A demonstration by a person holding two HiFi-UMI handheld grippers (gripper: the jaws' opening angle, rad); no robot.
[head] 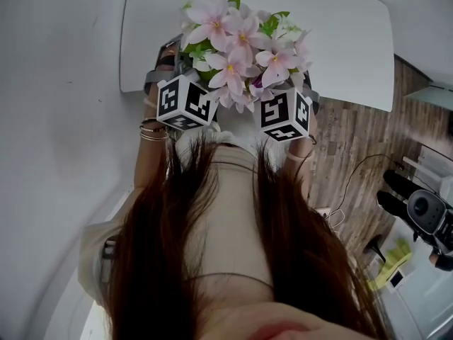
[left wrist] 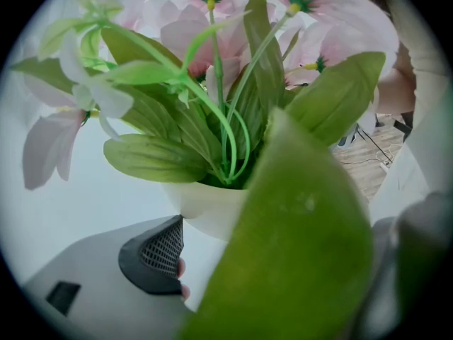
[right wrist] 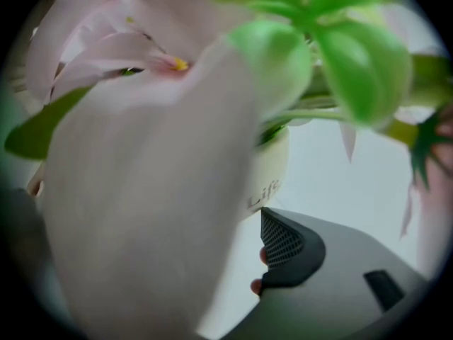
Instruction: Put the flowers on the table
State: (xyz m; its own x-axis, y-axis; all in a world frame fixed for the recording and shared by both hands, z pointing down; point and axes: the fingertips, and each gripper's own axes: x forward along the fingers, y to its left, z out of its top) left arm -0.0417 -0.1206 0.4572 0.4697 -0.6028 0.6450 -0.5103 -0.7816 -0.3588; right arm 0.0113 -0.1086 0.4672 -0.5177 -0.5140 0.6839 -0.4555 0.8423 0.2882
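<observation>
The left tool [left wrist: 279, 255] grips the pot [left wrist: 202, 207]. One meshed pad [left wrist: 164, 250] presses the pot's lower wall, and a big leaf [left wrist: 297, 261] covers the opposite jaw. The right tool [right wrist: 163, 246] does the same from the other side. Its pad [right wrist: 282, 241] lies against the cream wall just below some print, with its far jaw behind a petal [right wrist: 141, 211]. I take both to be clamped on the pot, each from its own side.

In the head view the flowers [head: 241, 48] sit between the two marker cubes, over the near edge of the white counter [head: 354, 41]. No view shows whether the pot's base already touches it.

The bunch looks light and probably artificial, with thin, springy stems and soft petals that would crush or bend if pinched. The pot is the only stiff part, so the hold belongs on its wall. That wall looks smooth and narrows downward, so it may slide through the pads. The spreading top could make it tip, so it needs to stay upright.
</observation>
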